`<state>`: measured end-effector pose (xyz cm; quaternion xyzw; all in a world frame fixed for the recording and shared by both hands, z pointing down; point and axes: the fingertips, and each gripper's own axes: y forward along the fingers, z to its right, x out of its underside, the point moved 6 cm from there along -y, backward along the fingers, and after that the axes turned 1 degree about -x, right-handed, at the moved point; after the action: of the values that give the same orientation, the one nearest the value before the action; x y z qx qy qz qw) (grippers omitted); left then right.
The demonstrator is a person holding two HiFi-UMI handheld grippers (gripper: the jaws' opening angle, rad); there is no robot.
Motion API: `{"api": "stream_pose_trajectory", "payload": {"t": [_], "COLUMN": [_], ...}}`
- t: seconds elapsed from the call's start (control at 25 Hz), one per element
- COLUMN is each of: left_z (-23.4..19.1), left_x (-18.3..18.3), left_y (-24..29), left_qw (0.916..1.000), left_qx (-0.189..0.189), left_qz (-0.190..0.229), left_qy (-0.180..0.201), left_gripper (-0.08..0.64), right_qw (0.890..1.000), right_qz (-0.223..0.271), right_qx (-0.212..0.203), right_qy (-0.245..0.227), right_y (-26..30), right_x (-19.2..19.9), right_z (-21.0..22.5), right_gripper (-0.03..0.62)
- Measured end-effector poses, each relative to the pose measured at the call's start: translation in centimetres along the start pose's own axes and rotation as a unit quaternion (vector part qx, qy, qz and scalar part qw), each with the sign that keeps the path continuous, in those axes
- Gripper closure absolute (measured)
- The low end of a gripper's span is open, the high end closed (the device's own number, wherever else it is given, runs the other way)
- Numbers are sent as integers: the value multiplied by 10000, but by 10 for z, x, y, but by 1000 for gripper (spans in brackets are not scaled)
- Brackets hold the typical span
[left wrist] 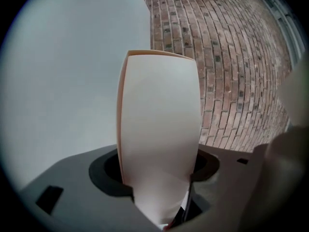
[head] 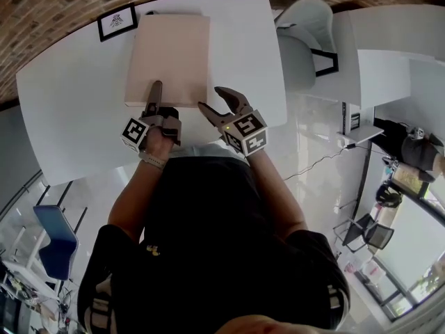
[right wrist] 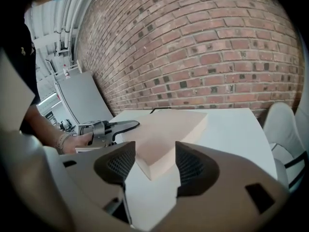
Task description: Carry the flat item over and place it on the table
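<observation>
The flat item is a beige board (head: 170, 54) lying on the white table (head: 69, 110) near its front edge. My left gripper (head: 154, 92) reaches over the board's near left edge, one jaw on top of it. In the left gripper view the board (left wrist: 159, 129) fills the gap between the jaws, so that gripper (left wrist: 159, 178) is shut on it. My right gripper (head: 211, 97) is at the board's near right corner with its jaws spread wide. In the right gripper view that corner (right wrist: 169, 134) lies just ahead between the open pads (right wrist: 154, 163), untouched; the left gripper (right wrist: 108, 127) shows across the board.
A small framed card (head: 117, 21) lies at the table's far left by the brick wall (head: 62, 5). A white chair (head: 302, 40) stands right of the table, with another white desk (head: 389, 68) beyond it. A blue chair (head: 52, 235) is at lower left.
</observation>
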<state>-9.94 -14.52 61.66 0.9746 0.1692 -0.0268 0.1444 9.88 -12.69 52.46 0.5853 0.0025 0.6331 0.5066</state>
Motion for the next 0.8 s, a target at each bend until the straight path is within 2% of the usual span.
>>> {"api": "stream_pose_trajectory", "payload": {"t": [0.16,0.28,0.48,0.8], "left_z": [-11,-18,-29,-34], "left_x": [6,10,14,18], "left_y": [4,10,13,14], "left_qw": [9999,9998,9996,9991], "left_qx": [-66,-66,-4,189], "left_qz": [-85,-191,-262,-345], "left_qy": [-56,-52,-143,-169], "left_gripper": [278,278,275,270], "right_qw": [9994,9985,9977,9973], "right_qz": [-328,-531,-613,-593], "right_qx": [-139,-89,278,404], "right_qy": [13,-29,-110,-148], "right_y": [14,24,32,37], "right_x": [8,17,27,41], "right_z": [-1,1,11,12], "right_gripper": [291,273,278,275]}}
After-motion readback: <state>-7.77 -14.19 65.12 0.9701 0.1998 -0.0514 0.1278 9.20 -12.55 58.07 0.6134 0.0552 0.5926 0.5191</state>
